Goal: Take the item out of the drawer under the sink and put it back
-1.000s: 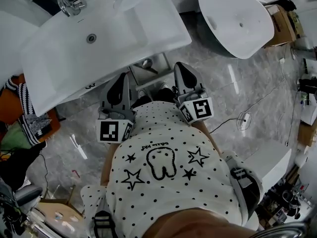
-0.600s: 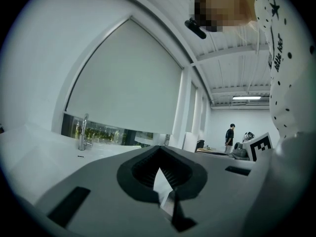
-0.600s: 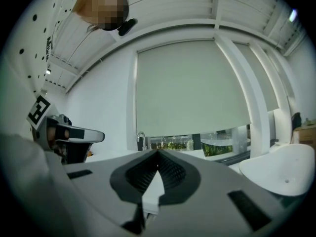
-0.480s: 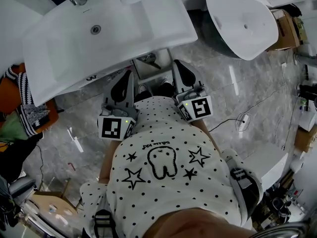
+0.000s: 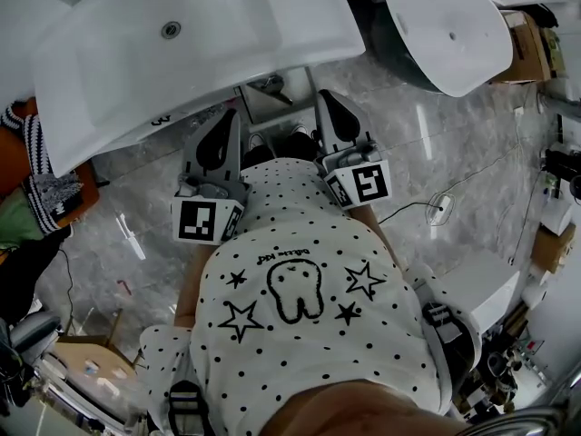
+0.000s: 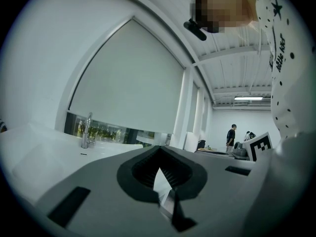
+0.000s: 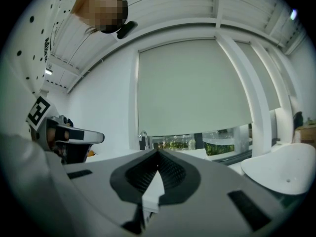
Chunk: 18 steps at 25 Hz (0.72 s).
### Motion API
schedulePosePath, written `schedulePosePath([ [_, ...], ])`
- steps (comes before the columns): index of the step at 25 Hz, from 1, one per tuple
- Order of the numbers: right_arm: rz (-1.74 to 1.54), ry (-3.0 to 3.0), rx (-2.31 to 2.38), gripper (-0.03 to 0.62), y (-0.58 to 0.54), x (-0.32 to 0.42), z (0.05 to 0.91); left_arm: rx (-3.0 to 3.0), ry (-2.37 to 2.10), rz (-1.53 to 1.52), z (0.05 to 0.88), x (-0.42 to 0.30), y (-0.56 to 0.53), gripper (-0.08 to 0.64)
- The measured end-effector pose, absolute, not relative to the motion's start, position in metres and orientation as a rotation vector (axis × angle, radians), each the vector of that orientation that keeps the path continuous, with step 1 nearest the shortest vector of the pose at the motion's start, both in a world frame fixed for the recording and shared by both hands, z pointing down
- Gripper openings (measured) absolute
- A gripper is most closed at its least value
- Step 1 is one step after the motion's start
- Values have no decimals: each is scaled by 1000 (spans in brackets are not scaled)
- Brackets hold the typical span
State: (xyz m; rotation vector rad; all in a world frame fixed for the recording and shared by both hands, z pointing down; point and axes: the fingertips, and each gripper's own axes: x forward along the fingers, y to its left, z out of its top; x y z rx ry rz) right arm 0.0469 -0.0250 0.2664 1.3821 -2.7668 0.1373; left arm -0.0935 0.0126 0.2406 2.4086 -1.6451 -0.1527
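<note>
Sink [image 5: 227,34] slid up-frame; left claw [image 5: 229,114] and right claw [image 5: 325,96], shut and empty, flank the drawer [image 5: 277,109].

bright, even, cool light throughout. the head view is sharp, with pale streaks of glare on the glossy floor [image 5: 454,143] and soft shadow under the sink [image 5: 182,53]. both gripper views bulge strongly and go black at the corners; a ceiling strip light [image 6: 248,98] glows at far right in the left one.

White sink [image 5: 245,25], grey marbled floor [image 5: 454,143], white shirt with black dots and stars [image 5: 300,357]
</note>
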Motion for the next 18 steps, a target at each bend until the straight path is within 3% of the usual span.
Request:
schedulePosePath([
  [18,154,-2752,1401,12,-23,50,268,2410,-1656,-109,240,-100,5,-5],
])
